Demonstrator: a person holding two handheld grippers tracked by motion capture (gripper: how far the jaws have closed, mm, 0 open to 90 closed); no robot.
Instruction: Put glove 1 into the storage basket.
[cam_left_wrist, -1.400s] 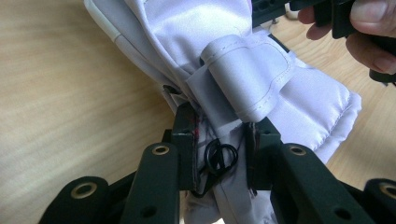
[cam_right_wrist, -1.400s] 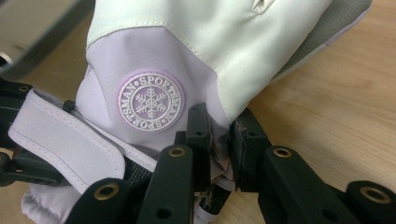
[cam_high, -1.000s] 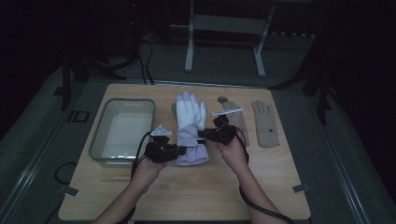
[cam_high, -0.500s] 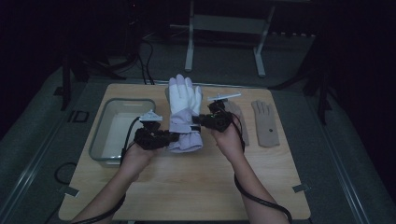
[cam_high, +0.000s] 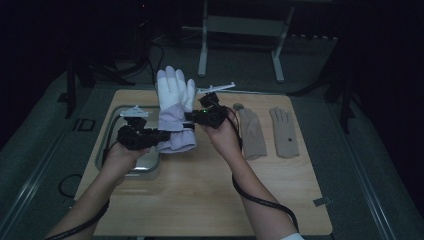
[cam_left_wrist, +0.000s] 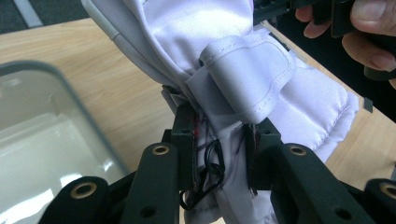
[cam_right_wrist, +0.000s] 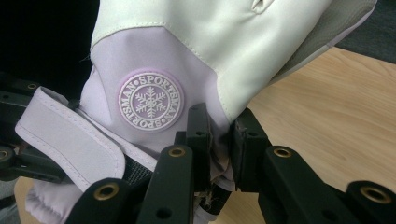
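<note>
- In the left gripper view the white ski glove (cam_left_wrist: 219, 60) runs off the top edge, so its fingers are cut off; the fabric pinched between the left gripper (cam_left_wrist: 219, 154) jaws hides their pads
- Left of that gripper, the clear tray (cam_left_wrist: 42, 140) is cut by the left and bottom edges
- In the right gripper view the right gripper (cam_right_wrist: 219, 144) jaws bury the glove's cuff edge
- In the high view the two tan gloves (cam_high: 265, 132) beyond the right gripper are too dim for detail
</note>
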